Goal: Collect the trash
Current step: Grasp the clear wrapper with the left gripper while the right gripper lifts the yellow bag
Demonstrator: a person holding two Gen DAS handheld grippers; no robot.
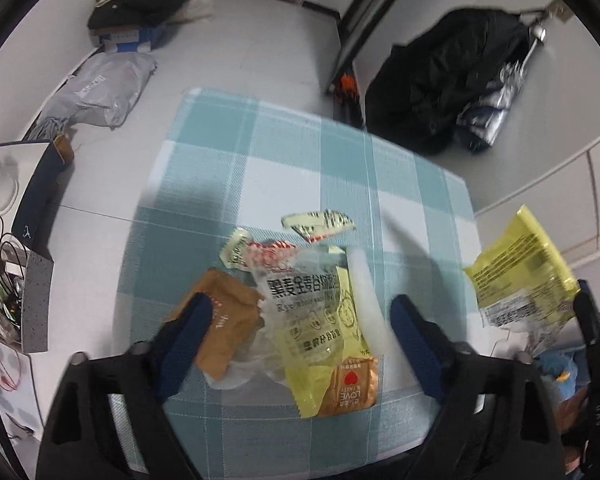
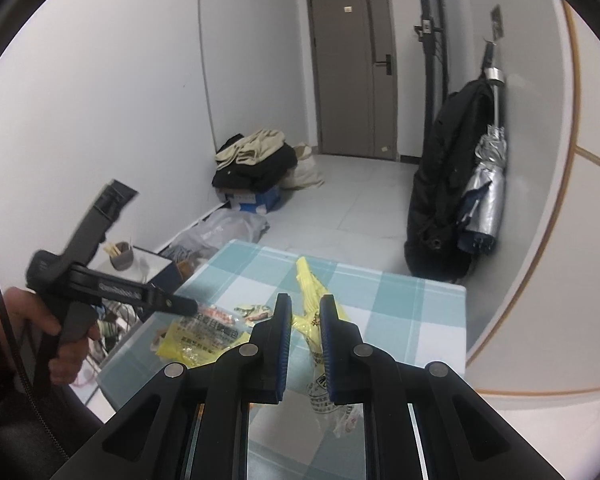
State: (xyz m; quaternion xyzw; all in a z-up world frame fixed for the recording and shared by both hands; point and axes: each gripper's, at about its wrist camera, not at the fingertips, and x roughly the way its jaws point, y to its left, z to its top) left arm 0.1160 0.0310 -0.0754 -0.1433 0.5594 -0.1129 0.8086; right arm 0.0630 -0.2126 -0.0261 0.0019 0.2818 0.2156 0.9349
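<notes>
Yellow wrapper (image 2: 306, 300) sits pinched edge-on in my right gripper (image 2: 305, 322), lifted off the checked bench (image 2: 412, 312). My left gripper (image 1: 302, 312) hovers low, angled down with fingers wide, straddling the remaining pile: a clear printed bread bag (image 1: 316, 312) and brown packet (image 1: 228, 324) lying on the bench

Checked teal-and-white worktop (image 1: 204, 168) — a small heap of wrappers sits on it: a brown packet (image 1: 230, 320) on the left, a clear bread bag (image 1: 312, 304) overlapping a yellow wrapper (image 1: 320, 380), and torn sachets (image 1: 320, 222) just behind them.
</notes>
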